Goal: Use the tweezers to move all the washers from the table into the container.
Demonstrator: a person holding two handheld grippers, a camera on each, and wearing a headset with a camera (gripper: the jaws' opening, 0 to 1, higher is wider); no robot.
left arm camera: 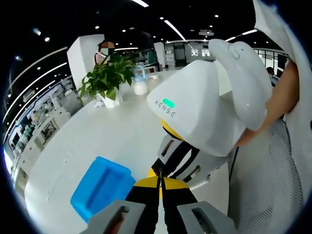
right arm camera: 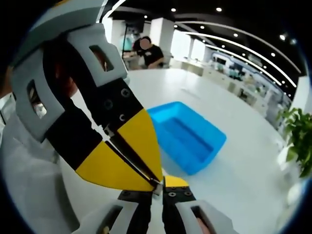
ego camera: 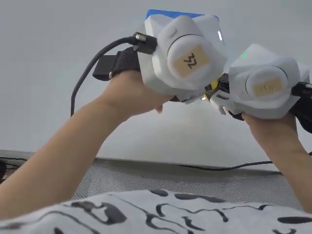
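Tweezers clamped, claws nose to nose

Left gripper view: left gripper closed hard, yellow pads flat against the thin tweezers, a short metal end poking out past the pads. Right gripper at upper right, nose down, tips right at that metal end; touching or a hair apart, impossible to tell. Blue container down on the white table, left of the left claw and apart from it, open side up. Potted plant far back on the table.

Right gripper view: right gripper with pads pressed together, no gap between them; nipping the tweezers' end or merely beside it, impossible to tell. Left gripper large at left, tweezers a thin line along the seam of its yellow pads. Container beyond both claws to the right, well apart, hollow facing up.

Head view: both grippers held high and close together, one in the left hand, one in the right hand, backs to the camera, jaws hidden behind the white bodies. Container a blue edge just over the left gripper's body.
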